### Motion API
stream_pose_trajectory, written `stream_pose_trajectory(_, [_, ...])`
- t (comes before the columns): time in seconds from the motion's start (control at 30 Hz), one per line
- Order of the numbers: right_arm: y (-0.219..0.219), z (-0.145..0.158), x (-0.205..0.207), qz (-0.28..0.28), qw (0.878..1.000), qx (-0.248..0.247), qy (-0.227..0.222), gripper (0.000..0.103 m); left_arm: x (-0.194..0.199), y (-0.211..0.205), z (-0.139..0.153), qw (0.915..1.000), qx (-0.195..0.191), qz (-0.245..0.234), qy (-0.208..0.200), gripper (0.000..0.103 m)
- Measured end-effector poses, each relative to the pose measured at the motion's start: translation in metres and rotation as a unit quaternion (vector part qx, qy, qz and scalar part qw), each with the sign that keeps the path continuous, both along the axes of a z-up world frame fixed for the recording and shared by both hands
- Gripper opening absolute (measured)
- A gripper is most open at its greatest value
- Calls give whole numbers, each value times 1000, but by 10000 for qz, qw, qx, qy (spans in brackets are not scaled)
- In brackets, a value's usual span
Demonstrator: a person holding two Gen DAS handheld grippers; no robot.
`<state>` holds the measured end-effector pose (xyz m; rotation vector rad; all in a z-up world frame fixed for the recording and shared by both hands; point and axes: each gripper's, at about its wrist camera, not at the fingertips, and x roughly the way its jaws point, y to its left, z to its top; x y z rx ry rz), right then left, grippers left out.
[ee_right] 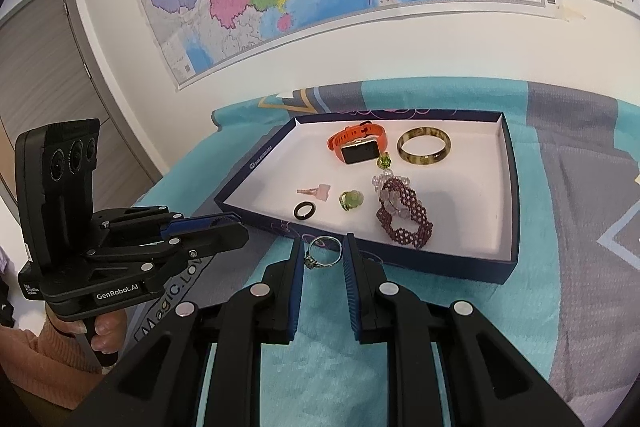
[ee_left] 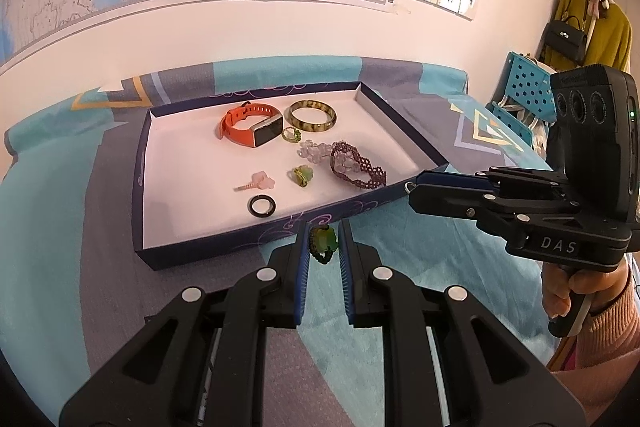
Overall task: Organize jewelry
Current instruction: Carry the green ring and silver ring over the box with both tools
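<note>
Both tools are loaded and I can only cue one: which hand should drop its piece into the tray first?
Probably right. The right tool holds the silver ring at the tray wall near bare floor; the left tool with its green piece faces the black ring.

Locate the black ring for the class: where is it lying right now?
In both wrist views the black ring lies inside the tray, by its near wall, just in front of the pink flower hairpin.

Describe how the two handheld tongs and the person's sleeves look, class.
Both tongs, left and right, are black linkages with silver rivets and ribbed blue pads. Each carries a black three-lens camera block. Markings read "DAS" and "GenRobot.AI". Sleeves are pinkish-orange knit.
</note>
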<state>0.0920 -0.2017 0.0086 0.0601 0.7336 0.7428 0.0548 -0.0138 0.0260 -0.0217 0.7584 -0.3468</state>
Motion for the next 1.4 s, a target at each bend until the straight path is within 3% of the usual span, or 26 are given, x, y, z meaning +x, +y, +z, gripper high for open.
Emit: stream_pose_trajectory(1.4, [11, 3, 22, -19, 9999, -131, -46, 18, 26, 1, 7, 10000, 28, 42, -69, 15])
